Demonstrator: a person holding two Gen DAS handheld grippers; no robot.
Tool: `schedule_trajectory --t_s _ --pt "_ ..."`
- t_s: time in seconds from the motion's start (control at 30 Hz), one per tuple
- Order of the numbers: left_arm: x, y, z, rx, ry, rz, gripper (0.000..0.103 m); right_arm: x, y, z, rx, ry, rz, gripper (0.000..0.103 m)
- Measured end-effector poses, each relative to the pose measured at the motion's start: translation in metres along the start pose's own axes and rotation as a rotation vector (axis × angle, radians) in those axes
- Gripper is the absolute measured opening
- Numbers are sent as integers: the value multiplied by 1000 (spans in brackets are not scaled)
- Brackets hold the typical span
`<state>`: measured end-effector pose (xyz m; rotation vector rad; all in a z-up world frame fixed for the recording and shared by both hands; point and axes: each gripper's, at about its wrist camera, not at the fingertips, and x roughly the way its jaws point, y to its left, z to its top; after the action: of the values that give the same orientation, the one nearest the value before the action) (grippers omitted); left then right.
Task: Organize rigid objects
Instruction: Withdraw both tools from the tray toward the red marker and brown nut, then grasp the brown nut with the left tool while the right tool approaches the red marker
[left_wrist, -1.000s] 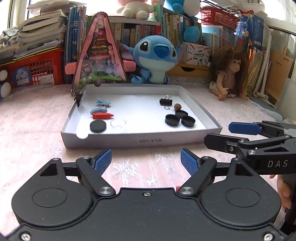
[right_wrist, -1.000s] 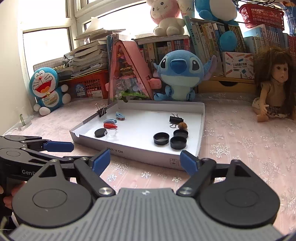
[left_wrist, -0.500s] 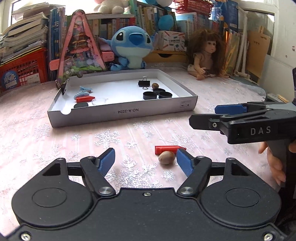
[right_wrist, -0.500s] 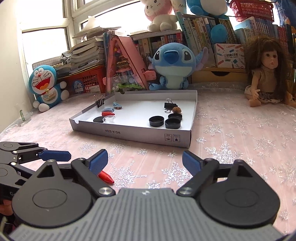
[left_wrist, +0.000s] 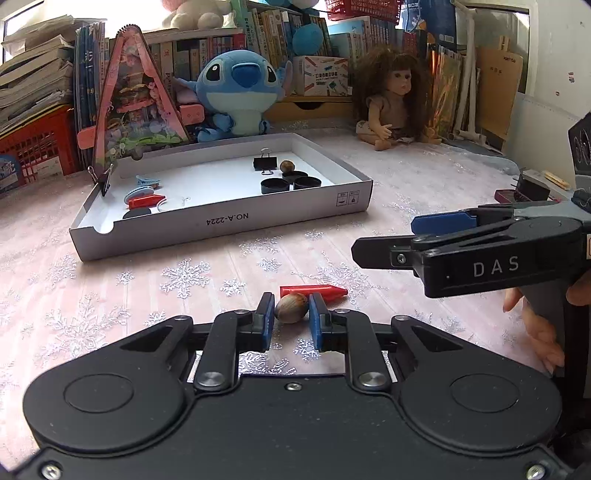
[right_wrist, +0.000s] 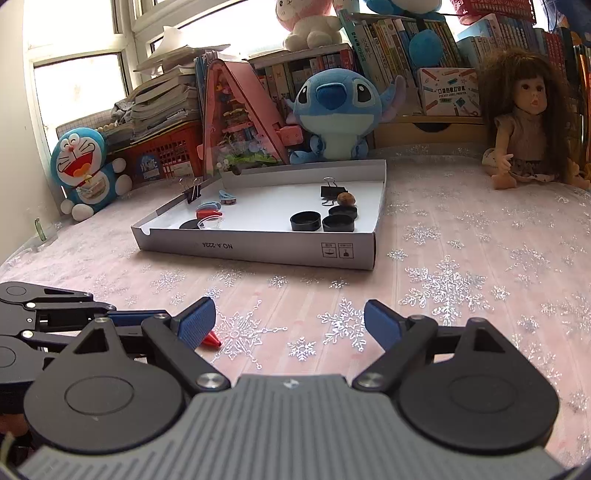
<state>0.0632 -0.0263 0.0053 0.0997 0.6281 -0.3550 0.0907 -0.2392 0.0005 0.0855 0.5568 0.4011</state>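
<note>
Two pieces remain outside the tray (left_wrist: 221, 225): a nut (left_wrist: 291, 308), pinched by the left tongs (left_wrist: 291, 317) near the desk's front edge, and a red crayon (left_wrist: 314, 291) touching it; the right tongs (right_wrist: 290, 325) stand spread, empty.

1. The pink cloth (right_wrist: 461, 258) between the grippers and the white box (left_wrist: 229, 223) is bare and open.
2. The box's low front wall stands in the way.
3. A red crayon (left_wrist: 314, 291) lies just behind the nut (left_wrist: 291, 308).
4. The right gripper (left_wrist: 424, 240) blocks the right side.
</note>
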Motion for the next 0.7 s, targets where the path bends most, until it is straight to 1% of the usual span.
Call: schedule_trajectory --t_s 0.1,0.2,0.3,0.4,0.6,0.7 --pt "-3 8 1 -15 -8 27 18 1 4 -2 1 17 16 93" --pt "-5 17 2 -31 -12 55 18 4 16 -4 -56 51 24 92" --pt "-4 25 2 -47 -9 78 18 8 30 -7 -158 60 -33 92" --pt "-5 30 1 -55 -13 90 18 11 36 -8 -211 65 -94 92" --pt "-5 35 -2 -60 -24 105 19 17 29 -6 -160 87 -207 91" --pt "-6 39 -4 -72 -27 112 19 14 25 -3 -110 95 -202 90"
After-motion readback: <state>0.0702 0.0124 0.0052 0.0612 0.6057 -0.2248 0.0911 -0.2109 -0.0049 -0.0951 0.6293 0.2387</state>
